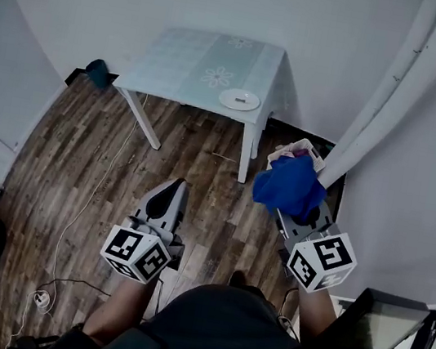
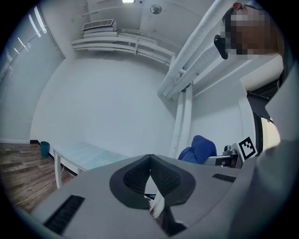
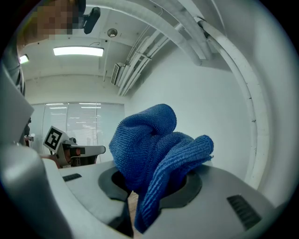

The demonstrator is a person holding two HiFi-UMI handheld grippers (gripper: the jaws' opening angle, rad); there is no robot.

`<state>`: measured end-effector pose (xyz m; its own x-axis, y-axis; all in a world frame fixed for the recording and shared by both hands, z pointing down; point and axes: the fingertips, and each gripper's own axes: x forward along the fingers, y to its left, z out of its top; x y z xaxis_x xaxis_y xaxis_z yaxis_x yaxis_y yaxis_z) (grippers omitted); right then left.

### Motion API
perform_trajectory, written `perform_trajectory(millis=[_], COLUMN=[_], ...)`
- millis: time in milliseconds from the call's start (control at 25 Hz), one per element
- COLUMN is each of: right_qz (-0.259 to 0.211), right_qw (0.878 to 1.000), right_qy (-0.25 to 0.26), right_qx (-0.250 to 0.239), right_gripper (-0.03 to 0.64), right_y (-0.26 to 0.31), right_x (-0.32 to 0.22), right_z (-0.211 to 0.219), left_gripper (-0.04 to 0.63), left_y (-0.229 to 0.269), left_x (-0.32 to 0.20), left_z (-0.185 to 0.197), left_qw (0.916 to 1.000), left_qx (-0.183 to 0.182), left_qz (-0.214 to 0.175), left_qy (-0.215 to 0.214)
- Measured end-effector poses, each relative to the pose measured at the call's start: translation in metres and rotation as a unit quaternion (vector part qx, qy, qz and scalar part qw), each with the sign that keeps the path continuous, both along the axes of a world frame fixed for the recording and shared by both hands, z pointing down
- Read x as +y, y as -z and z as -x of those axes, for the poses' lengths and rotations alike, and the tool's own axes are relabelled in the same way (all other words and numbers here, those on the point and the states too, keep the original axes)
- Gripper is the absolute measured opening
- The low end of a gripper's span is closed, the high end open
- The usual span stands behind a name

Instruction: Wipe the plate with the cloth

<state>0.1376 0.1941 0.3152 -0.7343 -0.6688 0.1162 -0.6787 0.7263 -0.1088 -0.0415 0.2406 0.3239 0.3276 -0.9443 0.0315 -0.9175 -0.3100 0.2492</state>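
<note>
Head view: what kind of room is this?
Likely a plain indoor room, perhaps a test space: wood-plank floor, a small white table holding a plate, bare white walls.

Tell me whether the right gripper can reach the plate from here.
Probably not yet. The right gripper, shut on the blue cloth, hangs over the floor well short of the table where the plate sits. Nothing stands between; the person likely needs to step closer.

no readable words or numbers, only square markers on left gripper [image 1: 174,189] and right gripper [image 1: 299,221]
</note>
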Motion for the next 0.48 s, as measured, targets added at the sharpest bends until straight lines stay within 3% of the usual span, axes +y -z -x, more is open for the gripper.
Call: perform_trajectory(millis=[480], right_qz=[0.007], right_qw=[1.0], right_qy=[0.03], right_qx=[-0.003], right_gripper=[0.129], right_y=[-0.014], right_x=[-0.079], right_z=[0.005], left_gripper=[0.009], left_y=[-0.004], left_x=[-0.075], left_z=[-0.008], left_qw=[0.9999], left_qx=[-0.011], left_qz=[0.004], left_qy=[0.012])
